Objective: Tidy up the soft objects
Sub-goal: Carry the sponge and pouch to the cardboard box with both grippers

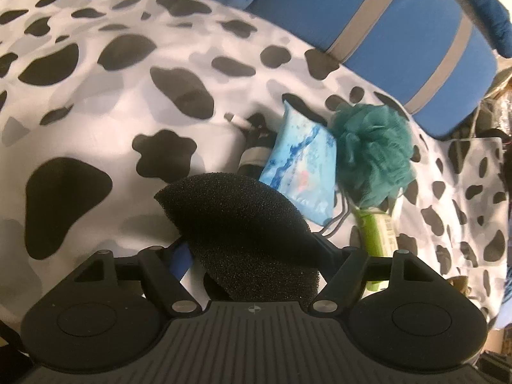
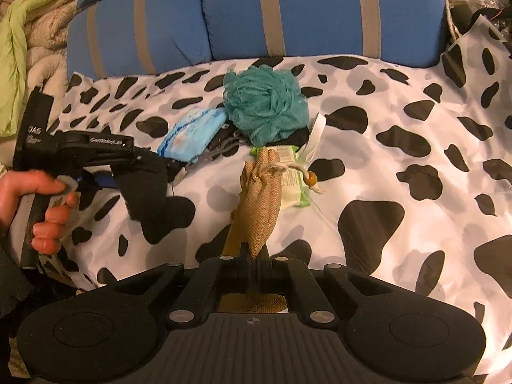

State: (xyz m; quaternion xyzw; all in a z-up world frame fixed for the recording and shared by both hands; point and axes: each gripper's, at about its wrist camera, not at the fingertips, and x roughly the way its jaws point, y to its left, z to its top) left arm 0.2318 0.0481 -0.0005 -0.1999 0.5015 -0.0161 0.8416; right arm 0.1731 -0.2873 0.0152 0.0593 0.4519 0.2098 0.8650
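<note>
My left gripper is shut on a black foam sponge and holds it above the cow-print blanket; it also shows in the right wrist view, at the left. My right gripper is shut on a tan burlap pouch with a drawstring and wooden bead. Beyond lie a teal bath pouf, a blue tissue pack and a green wipes pack, close together.
Blue cushions with grey stripes stand behind the blanket. A dark tube and a grey cord lie by the tissue pack. A green quilt is piled at the far left. Clutter sits at the right.
</note>
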